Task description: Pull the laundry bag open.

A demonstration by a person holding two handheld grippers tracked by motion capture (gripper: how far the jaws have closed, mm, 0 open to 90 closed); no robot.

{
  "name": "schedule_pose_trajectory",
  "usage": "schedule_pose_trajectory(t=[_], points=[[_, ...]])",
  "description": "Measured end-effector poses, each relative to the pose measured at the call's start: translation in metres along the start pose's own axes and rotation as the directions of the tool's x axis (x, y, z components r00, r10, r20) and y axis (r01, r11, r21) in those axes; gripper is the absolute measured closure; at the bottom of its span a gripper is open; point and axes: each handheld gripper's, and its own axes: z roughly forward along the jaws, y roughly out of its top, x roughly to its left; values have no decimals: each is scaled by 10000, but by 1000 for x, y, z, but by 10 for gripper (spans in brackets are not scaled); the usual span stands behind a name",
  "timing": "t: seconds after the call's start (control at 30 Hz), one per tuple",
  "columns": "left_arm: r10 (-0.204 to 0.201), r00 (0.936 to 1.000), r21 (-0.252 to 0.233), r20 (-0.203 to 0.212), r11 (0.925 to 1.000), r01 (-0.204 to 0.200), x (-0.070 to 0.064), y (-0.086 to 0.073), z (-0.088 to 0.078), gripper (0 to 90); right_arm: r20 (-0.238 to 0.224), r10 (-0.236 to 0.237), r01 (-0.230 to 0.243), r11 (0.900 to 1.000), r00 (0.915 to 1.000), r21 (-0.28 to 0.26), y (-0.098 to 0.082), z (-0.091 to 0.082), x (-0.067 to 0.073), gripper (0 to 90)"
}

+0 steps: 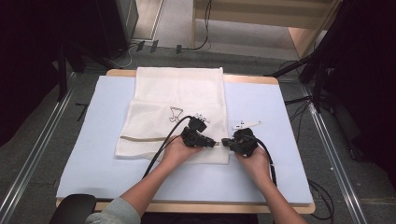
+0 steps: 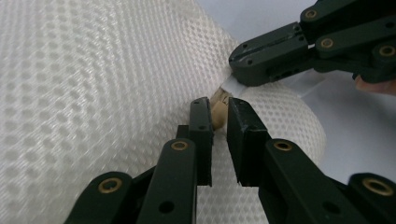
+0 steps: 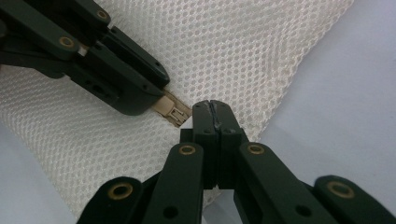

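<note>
**Both grippers at the zipper end of the mesh bag**

White mesh laundry bag [image 1: 177, 119] lies flat on the pale blue table mat [image 1: 261, 102], near the middle of the table and slightly left of centre. A beige zipper line [image 1: 140, 138] runs across its lower part toward the right edge.

Left gripper [image 2: 219, 119]: jaws nearly closed, a narrow gap between them. The beige zipper pull [image 2: 219, 105] sits at the tips; in the right gripper view it sticks out from the left gripper's jaw tips [image 3: 175, 109], so it appears pinched.

Right gripper [image 3: 212, 109]: jaws fully together, clamped on the mesh fabric at the bag's edge, just beside the zipper pull.

High view: the two grippers meet tip to tip at the bag's lower right corner, left [image 1: 215, 143] and right [image 1: 225, 142], almost touching. Both hands rest low over the mat.
</note>
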Motion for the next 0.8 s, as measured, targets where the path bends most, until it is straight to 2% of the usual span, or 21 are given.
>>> schedule_pose_trajectory(t=[0.17, 0.27, 0.43, 0.53, 0.67, 0.7, 0.8], points=[[-115, 9999, -78, 126, 9999, 116, -2, 3, 6, 813, 11, 16, -16, 10000, 10000, -38, 0, 0, 1, 900], [-17, 10000, -87, 86, 10000, 18, -3, 4, 8, 832, 1, 72, -72, 10000, 10000, -32, -1, 0, 1, 900], [-232, 9995, -66, 209, 9997, 234, -3, 5, 10, 880, -7, 58, -58, 10000, 10000, -70, -1, 0, 1, 900], [-476, 9978, 84, 457, 9988, 473, 0, 6, 9, 888, -29, -112, 112, 9998, 9999, -175, -3, 0, 1, 900], [-721, 9950, 308, 695, 9971, 701, 7, 6, 4, 890, -140, -94, 90, 9996, 9999, -266, -4, 1, 0, 900], [-814, 9948, 274, 604, 9964, 799, 8, 6, 2, 890, -98, -146, 143, 9996, 9998, -263, -5, 0, 0, 900], [-827, 9935, 394, 783, 9960, 798, 12, 5, -4, 890, -53, -345, 343, 9989, 9994, -322, -5, 1, 1, 900]])
